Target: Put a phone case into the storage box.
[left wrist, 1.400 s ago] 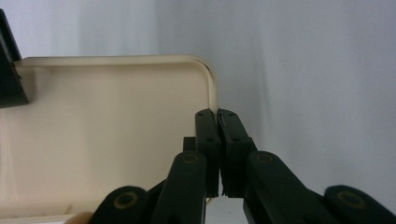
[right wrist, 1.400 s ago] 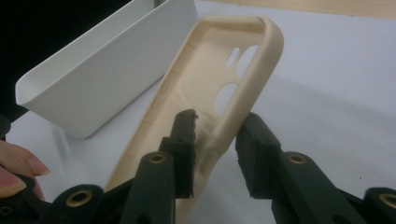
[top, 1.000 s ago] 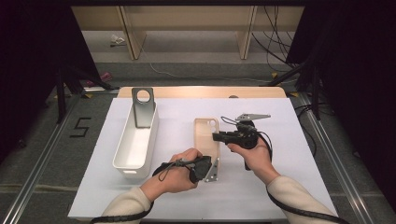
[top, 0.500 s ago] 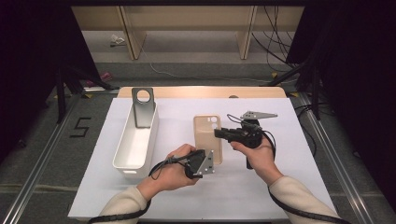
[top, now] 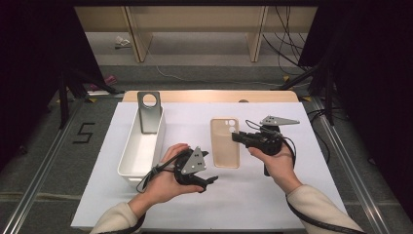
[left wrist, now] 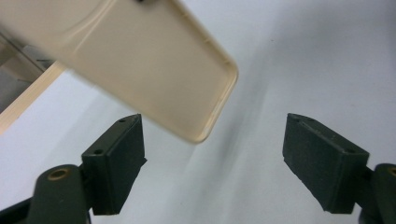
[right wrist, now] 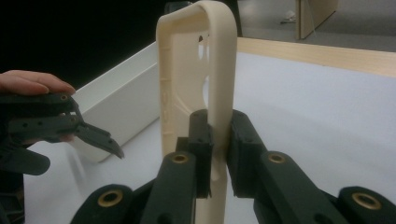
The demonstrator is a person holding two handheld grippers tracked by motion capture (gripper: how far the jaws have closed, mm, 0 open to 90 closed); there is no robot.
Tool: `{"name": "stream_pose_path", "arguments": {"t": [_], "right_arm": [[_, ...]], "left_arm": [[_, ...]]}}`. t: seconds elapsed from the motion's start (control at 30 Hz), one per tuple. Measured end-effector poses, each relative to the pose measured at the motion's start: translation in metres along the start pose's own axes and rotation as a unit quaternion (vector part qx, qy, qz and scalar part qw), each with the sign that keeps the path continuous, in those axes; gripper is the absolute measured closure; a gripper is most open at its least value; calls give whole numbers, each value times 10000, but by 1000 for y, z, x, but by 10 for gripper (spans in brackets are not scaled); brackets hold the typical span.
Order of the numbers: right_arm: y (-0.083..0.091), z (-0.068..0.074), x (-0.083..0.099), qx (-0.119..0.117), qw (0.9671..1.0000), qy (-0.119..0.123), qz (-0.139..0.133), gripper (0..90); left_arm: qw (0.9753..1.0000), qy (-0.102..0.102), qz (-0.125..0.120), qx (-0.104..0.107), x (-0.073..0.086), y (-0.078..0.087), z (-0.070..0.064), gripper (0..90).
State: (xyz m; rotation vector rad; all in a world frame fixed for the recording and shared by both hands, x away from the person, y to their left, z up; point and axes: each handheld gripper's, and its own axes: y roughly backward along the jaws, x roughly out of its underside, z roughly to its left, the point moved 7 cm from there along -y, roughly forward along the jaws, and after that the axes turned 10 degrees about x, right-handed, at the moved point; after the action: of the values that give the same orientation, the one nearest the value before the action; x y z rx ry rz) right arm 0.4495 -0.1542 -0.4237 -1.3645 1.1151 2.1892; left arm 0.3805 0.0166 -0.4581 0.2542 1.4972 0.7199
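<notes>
A beige phone case [top: 225, 144] is held just over the white table sheet, camera cut-out at its far end. My right gripper [top: 237, 138] is shut on its right edge; in the right gripper view the case [right wrist: 196, 70] stands edge-on between the closed jaws [right wrist: 218, 135]. My left gripper [top: 208, 168] is open, close to the case's near left corner and apart from it. In the left gripper view that corner [left wrist: 140, 60] hangs above the gap between the wide-spread jaws [left wrist: 212, 135]. The left gripper [right wrist: 79, 140] also appears at the left of the right gripper view.
A long white bin [top: 127, 146] lies left of the case, with a grey bracket with a round hole [top: 149, 112] standing at its far end. The bin's wall [right wrist: 121, 98] is behind the left gripper. A wooden edge [top: 209, 96] borders the far side of the sheet.
My left gripper has drawn back left from the near end of the case. The right gripper keeps its hold on the case and has shifted slightly right.
</notes>
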Motion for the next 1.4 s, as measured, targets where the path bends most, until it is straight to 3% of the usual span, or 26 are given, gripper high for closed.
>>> {"name": "stream_pose_path", "arguments": {"t": [0.27, 0.43, 0.57, 1.07, 1.4], "right_arm": [[11, -9, 2, 48, 10000, -46, -67, 815], [14, -7, 4, 24, 10000, -39, -75, 815], [17, -6, 6, 9, 9999, -36, -99, 815], [25, -4, 12, -34, 9999, -1, -111, 815], [25, 3, 18, -68, 10000, 23, -56, 814]], "left_arm": [[9984, 455, -251, -224, 11, 14, 11, 200], [9946, 787, -533, -415, 12, 23, 18, 195], [9924, 928, -639, -492, 12, 27, 21, 196], [9884, 1149, -806, -581, 9, 28, 24, 202], [9834, 1324, -1057, -644, -12, 20, 25, 239]]}}
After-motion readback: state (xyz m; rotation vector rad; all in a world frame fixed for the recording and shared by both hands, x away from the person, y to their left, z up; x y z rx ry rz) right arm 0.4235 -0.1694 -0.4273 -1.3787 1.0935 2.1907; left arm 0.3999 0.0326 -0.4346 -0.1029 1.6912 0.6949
